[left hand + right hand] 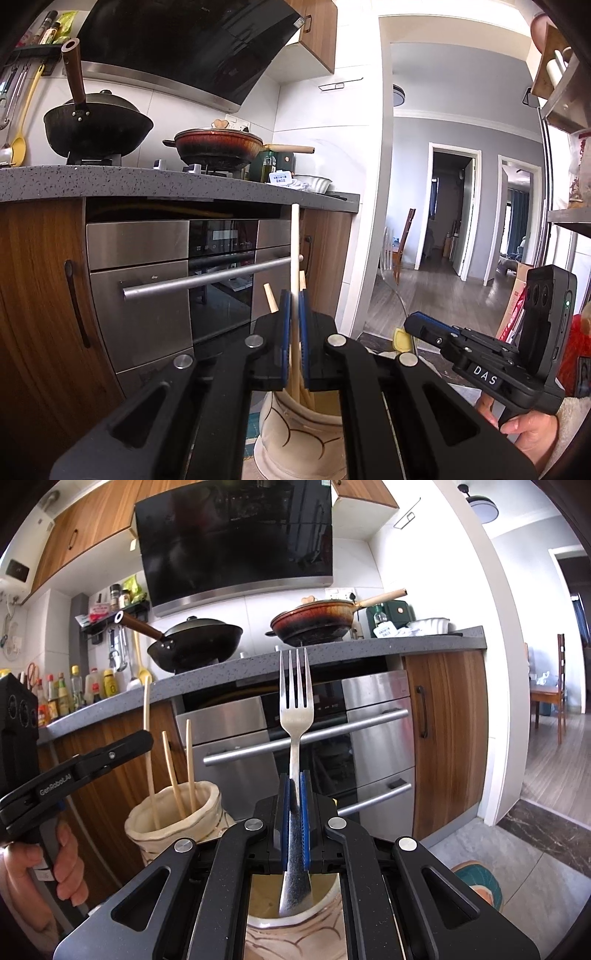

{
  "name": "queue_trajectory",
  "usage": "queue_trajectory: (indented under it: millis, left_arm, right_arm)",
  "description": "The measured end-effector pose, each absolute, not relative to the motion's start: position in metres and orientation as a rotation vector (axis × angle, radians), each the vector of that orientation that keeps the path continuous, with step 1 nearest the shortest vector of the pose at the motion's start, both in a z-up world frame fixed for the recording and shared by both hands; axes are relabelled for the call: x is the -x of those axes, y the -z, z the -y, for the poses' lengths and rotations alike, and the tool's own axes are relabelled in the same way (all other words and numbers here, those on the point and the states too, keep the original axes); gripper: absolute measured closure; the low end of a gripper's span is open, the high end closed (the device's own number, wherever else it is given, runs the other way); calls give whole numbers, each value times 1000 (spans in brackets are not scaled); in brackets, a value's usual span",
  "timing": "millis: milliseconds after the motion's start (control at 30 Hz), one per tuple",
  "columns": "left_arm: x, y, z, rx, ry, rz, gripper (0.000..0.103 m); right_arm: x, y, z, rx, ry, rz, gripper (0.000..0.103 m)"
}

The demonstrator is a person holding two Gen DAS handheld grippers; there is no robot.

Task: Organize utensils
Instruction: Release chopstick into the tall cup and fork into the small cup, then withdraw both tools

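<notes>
My left gripper is shut on a wooden chopstick that stands upright, its lower end inside a cream ceramic holder. Other chopsticks lean in the same holder. In the right wrist view this holder sits at the left with three chopsticks in it. My right gripper is shut on a steel fork, tines up, its handle end just inside the mouth of a second cream holder directly below. The right gripper also shows at the right in the left wrist view.
A grey counter carries a black wok and a brown pan. A steel oven with bar handles stands behind both holders. Bottles line the counter at left. A doorway opens to the right.
</notes>
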State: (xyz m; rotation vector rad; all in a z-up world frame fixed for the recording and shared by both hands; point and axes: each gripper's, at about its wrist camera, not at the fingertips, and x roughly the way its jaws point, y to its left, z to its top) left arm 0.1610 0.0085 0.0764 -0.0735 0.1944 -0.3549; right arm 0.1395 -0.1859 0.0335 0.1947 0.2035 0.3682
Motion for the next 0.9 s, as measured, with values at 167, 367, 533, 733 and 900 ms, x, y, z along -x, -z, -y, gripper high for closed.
queue_trajectory:
  millis: [167,367,533,733,900]
  left_arm:
    - [-153,-74,-9,59,362,-214,98]
    - [-145,-66,-15,77,357,-275,98]
    - [-142,-61,-18,80,357,-310,98]
    - [-138,-63,-20,93,357,-322,93]
    - [-131,-65,-18,90,353,-309,60]
  right_arm:
    - [-126,-33,188,-169,-353,-196,97]
    - [-115,-29,190,-162,-329,-222,97]
    - [-109,-26,191,-174,-327,-244,97]
    - [-105,-25,190,-183,-314,-271,97]
    - [-104,-25,193,-207,-304,-293,97]
